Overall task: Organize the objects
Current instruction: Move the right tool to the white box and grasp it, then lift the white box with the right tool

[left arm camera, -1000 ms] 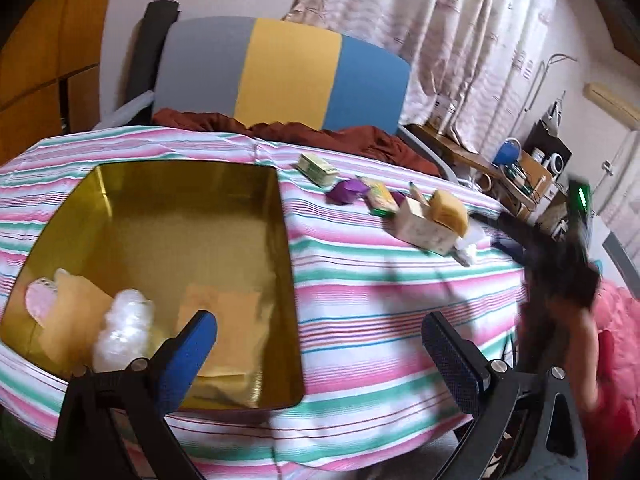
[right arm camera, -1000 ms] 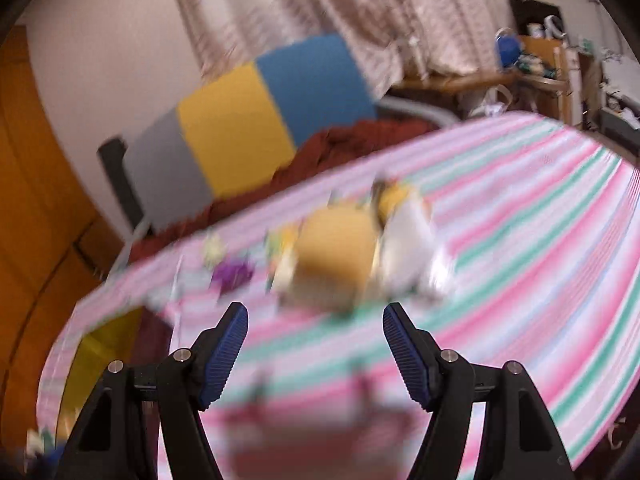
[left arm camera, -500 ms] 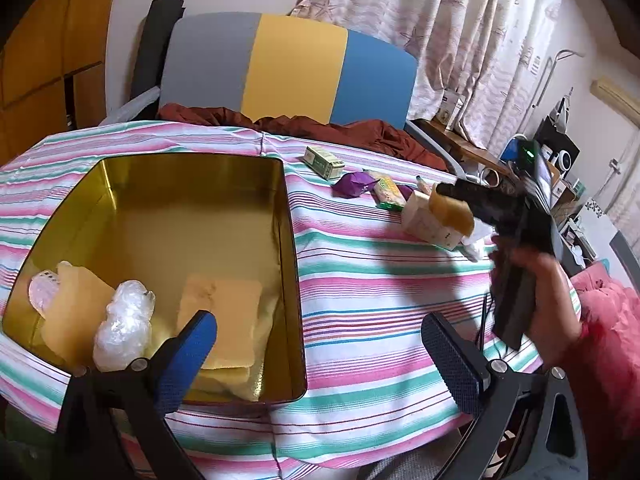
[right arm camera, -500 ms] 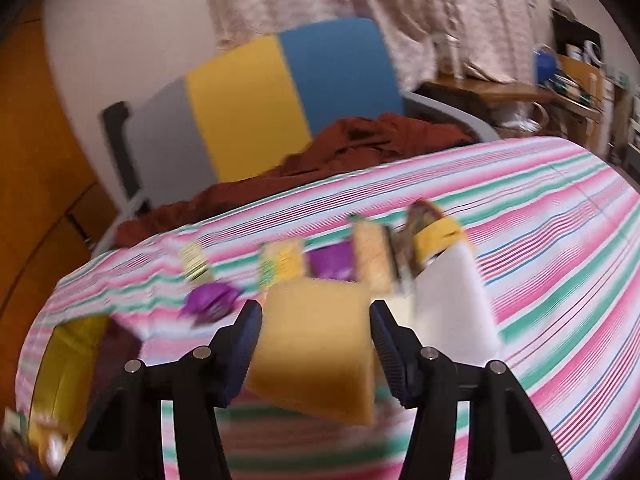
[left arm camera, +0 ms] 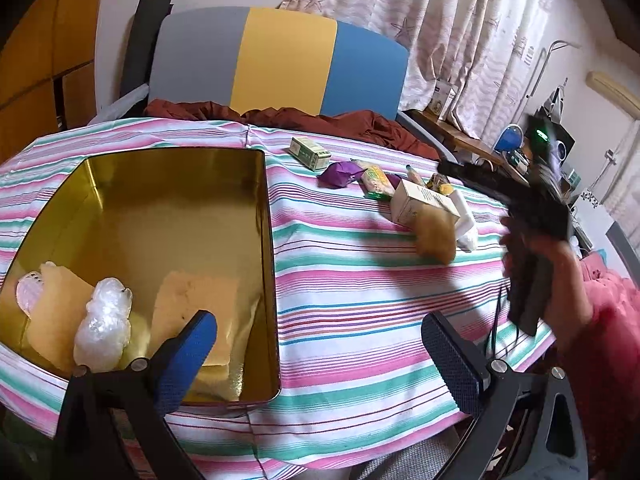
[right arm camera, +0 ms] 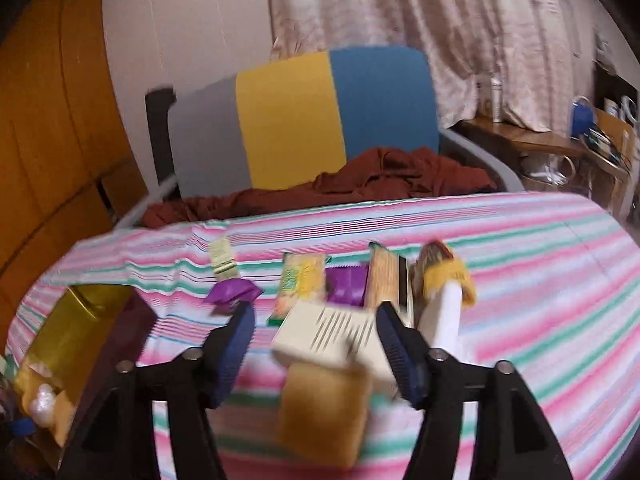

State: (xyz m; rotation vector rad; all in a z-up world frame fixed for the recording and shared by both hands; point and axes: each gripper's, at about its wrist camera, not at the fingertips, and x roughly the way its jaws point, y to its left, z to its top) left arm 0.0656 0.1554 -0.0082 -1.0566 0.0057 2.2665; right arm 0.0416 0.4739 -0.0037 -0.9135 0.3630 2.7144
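A: Sponge [right arm camera: 322, 412], the yellow one, lies on the striped tablecloth [right arm camera: 540, 292] just in front of the cream carton [right arm camera: 328, 336]. The right gripper [right arm camera: 316, 354] hangs over it with the jaws open, wider than the sponge, and nothing is held between them.

B: And the left gripper [left arm camera: 320, 364]?

A: It is wide open too and holds nothing. It hovers at the near corner of the gold tin [left arm camera: 168, 224], where another yellow sponge [left arm camera: 196, 304], a clear plastic bundle [left arm camera: 104, 328] and a flat yellow pad [left arm camera: 56, 312] already lie.

B: So the step in hand seems to be picking up the sponge for the tin?

A: Probably, yes. To do it well, the right gripper should come down so that one pad passes on each side of the sponge only. The carton touches or nearly touches the sponge at the back, and the white tube [right arm camera: 444, 316] is just beside, so the jaws should stay toward the near half of the sponge.

B: How hard should they close?

A: Gently. A sponge gives under pressure, so a moderate squeeze is likely enough. The view is blurred, therefore the exact gap to the carton cannot be told.
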